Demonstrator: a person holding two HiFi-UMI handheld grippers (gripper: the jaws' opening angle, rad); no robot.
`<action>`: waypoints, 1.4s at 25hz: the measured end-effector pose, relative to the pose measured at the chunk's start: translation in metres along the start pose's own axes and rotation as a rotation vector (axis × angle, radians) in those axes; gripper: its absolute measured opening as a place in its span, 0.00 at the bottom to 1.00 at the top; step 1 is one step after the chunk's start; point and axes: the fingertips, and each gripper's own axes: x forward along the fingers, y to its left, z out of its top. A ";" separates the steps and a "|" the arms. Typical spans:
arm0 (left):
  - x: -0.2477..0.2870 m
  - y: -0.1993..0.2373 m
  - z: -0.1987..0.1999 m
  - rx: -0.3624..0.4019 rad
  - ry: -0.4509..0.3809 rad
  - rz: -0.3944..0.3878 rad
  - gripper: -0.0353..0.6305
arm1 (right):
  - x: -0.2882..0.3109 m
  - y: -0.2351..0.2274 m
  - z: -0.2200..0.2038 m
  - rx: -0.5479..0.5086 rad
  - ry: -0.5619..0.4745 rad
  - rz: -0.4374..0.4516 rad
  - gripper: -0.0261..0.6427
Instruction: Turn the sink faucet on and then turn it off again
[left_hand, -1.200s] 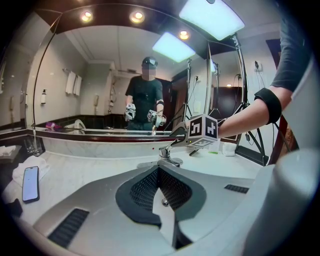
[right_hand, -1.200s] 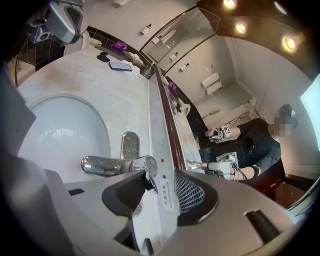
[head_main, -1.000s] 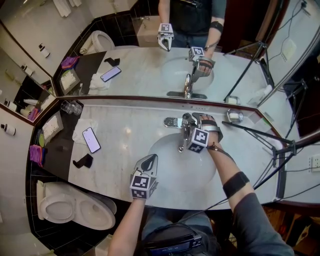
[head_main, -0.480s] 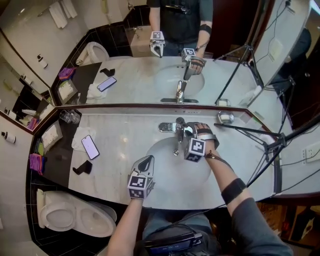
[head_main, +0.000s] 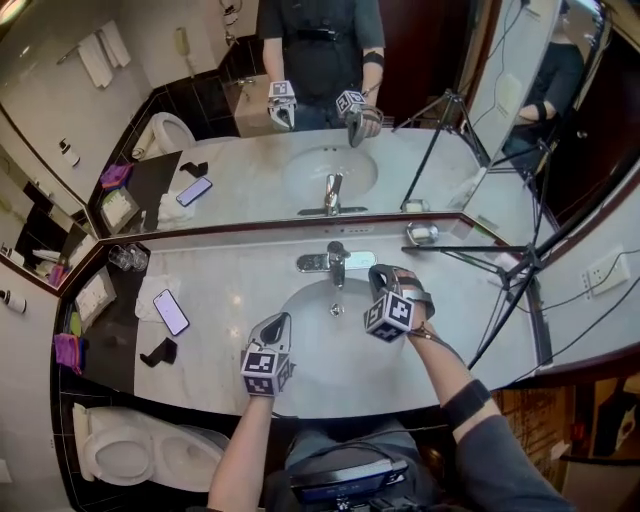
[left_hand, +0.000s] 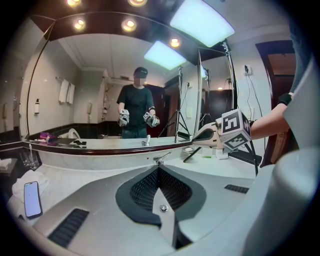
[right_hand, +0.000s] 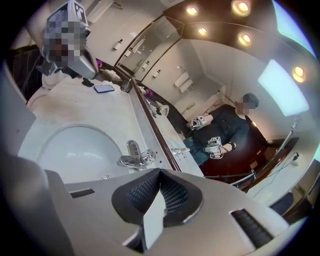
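Right gripper — drawn back from faucet, jaws just closed on nothing; left gripper likewise closed, idle — faucet work likely finished.

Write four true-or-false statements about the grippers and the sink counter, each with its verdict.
1. The right gripper grips the faucet. False: its jaws have just been closing and are shut on nothing, apart from the faucet.
2. The left gripper is shut and empty. True.
3. A phone lies on the counter, left of the basin. True.
4. The toilet stands right of the basin. False: it stands at the left, past the counter's end.
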 end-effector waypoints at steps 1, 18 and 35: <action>0.000 -0.001 0.001 0.003 -0.001 -0.005 0.06 | -0.006 0.000 -0.004 0.052 -0.001 -0.002 0.07; -0.013 -0.017 0.006 0.014 -0.013 -0.015 0.06 | -0.091 0.024 -0.078 0.810 -0.073 -0.004 0.07; -0.011 -0.025 0.008 0.032 -0.007 -0.019 0.06 | -0.087 0.042 -0.097 0.825 -0.070 0.020 0.07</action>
